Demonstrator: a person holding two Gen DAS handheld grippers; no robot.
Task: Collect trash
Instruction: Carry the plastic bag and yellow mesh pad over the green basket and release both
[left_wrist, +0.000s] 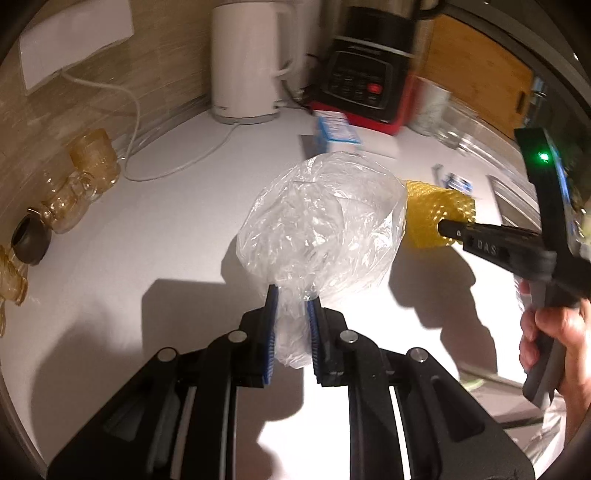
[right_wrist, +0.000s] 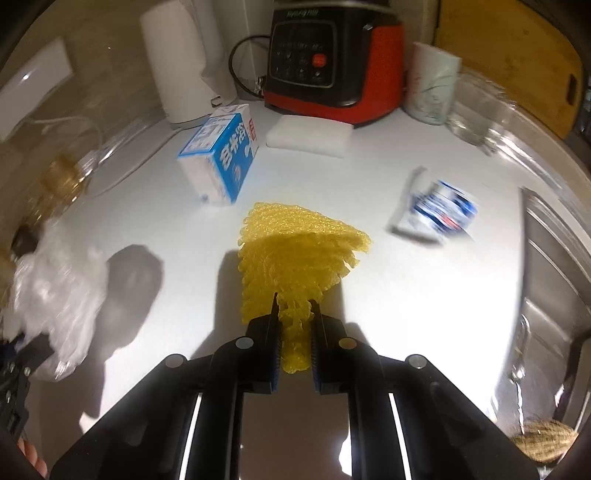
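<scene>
A clear plastic bag (left_wrist: 317, 221) is pinched in the left gripper (left_wrist: 291, 299), a yellow foam net (right_wrist: 295, 254) in the right gripper (right_wrist: 293, 304). At eleven o'clock a milk carton (right_wrist: 221, 155) is seen, at two a crumpled wrapper (right_wrist: 436, 212); both are apart from the net.

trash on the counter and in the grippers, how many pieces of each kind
Plastic bag, in the left gripper: 1
Yellow foam net, in the right gripper: 1
Milk carton: 1
Crushed wrapper: 1
Total: 4
</scene>
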